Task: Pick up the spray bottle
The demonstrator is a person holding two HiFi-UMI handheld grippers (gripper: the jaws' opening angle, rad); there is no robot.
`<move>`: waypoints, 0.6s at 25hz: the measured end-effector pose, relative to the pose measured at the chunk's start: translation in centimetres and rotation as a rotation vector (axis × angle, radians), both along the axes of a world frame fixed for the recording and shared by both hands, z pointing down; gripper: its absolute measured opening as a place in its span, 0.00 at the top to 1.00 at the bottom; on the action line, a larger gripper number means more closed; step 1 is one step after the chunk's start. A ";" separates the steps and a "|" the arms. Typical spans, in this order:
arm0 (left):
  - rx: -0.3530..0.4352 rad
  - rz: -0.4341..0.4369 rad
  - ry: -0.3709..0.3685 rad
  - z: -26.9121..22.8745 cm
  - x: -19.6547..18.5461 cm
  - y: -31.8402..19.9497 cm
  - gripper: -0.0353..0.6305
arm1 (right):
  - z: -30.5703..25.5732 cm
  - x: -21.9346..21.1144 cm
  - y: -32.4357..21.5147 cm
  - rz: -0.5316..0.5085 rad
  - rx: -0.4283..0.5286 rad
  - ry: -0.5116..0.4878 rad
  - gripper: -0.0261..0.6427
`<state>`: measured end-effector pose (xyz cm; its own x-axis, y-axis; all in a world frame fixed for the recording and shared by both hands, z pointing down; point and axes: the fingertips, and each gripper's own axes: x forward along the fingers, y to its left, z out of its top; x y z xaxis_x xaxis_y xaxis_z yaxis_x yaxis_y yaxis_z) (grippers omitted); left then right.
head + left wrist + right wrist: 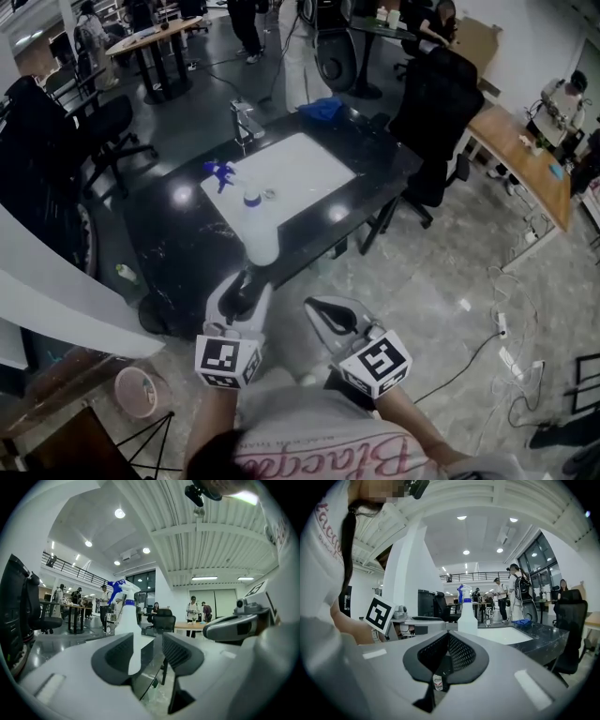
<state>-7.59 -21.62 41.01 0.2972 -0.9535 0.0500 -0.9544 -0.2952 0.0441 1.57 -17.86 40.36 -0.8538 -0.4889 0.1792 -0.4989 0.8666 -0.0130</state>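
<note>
Table [178,244] — spray bottle [255,223] upright, nozzle left; left hand-held gripper [242,292] open, right [333,317] closed.

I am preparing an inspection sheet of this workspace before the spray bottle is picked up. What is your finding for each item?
Surface: black table with a white mat on it.
Job's things: spray bottle, upright near the mat's closest corner, untouched.
Clutter: blue cloth at the table's far corner; small metal fixture at the mat's far edge; small round object beside the bottle.
Grippers: left gripper open, nothing between its jaws; right gripper shut, empty; both short of the table.
Cables: power strip and cable on the floor at the right.
Surroundings: black office chair, wooden desk, pink bin on the floor, people at far desks.
</note>
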 end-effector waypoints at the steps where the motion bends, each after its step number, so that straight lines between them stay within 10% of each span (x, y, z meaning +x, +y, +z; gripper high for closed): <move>1: -0.012 -0.006 -0.009 0.3 -0.2 -0.6 0.64 | 0.1 -0.1 -0.4 0.002 -0.006 -0.004 0.96; 9: -0.040 -0.023 -0.021 1.5 -1.5 -5.5 0.07 | 0.5 -1.1 -4.0 0.035 -0.052 -0.008 0.96; 15: -0.077 0.002 -0.077 3.8 -1.2 -8.8 0.06 | 0.1 -2.2 -6.2 0.037 -0.038 0.005 0.96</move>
